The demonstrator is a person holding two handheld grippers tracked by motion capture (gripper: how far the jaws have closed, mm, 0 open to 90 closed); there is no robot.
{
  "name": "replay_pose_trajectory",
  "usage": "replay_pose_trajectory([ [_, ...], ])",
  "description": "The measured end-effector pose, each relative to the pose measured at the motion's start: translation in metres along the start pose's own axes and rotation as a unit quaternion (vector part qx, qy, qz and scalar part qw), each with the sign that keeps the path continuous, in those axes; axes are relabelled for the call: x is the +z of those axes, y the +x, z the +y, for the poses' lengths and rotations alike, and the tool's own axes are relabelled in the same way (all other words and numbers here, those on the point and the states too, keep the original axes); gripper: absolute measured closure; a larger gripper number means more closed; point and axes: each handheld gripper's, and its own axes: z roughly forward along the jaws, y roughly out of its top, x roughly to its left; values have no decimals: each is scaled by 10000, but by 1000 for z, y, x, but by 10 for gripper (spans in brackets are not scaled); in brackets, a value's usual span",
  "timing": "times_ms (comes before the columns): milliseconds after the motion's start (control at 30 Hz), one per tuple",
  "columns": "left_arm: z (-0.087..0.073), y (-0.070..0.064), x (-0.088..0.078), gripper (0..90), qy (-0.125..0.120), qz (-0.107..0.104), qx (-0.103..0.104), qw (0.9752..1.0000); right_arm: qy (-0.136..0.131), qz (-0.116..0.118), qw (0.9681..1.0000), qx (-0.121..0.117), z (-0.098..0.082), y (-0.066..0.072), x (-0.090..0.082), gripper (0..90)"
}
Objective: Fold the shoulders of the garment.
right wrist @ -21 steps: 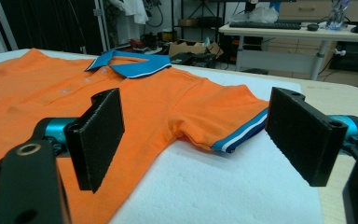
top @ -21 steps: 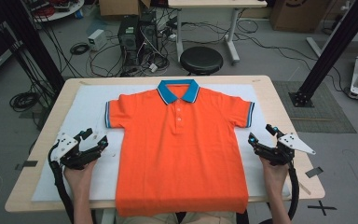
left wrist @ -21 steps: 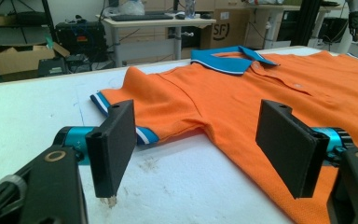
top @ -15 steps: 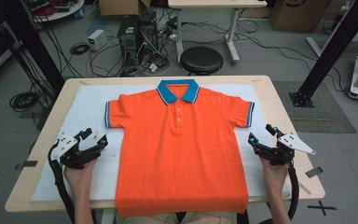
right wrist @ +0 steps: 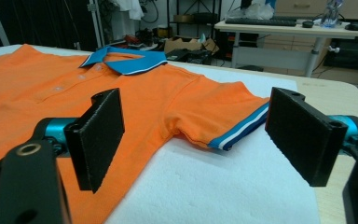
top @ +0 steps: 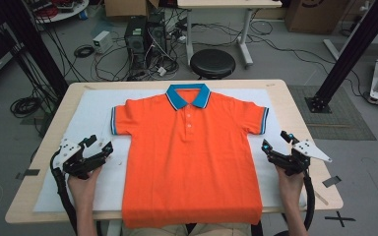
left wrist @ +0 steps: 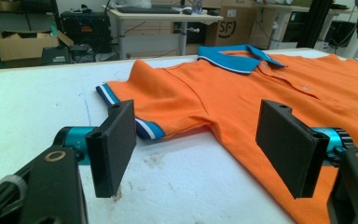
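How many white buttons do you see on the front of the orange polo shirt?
3. The white buttons run down the placket of the orange polo shirt: top, middle, bottom, all below the blue collar. None seems hidden.

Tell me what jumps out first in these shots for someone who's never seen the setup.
The bright orange polo shirt with its blue collar lies flat, front up, in the middle of the white mat, its hem hanging over the near table edge. An open hand-held gripper sits at each side of it, the left hand-held gripper by one striped sleeve and the right hand-held gripper by the other; neither touches the cloth.
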Motion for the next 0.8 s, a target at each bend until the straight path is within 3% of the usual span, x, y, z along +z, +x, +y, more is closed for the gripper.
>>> replay_pose_trajectory([
  [167,1,-2,1,288,72,216,-2,9997,34,-46,10000,26,0,1,0,201],
  [267,1,-3,3,290,126,207,36,9997,25,-67,10000,46,0,-1,1,201],
  [367,2,-4,5,294,260,154,203,9993,78,-79,9999,116,1,-1,1,201],
  [533,3,-2,7,303,376,86,95,9992,177,-110,9998,75,2,0,3,201],
  [633,5,-1,9,303,483,273,26,9985,261,-210,9994,72,2,2,5,201],
  [800,11,-4,14,335,571,280,77,9979,296,-191,9994,4,3,2,6,201],
])
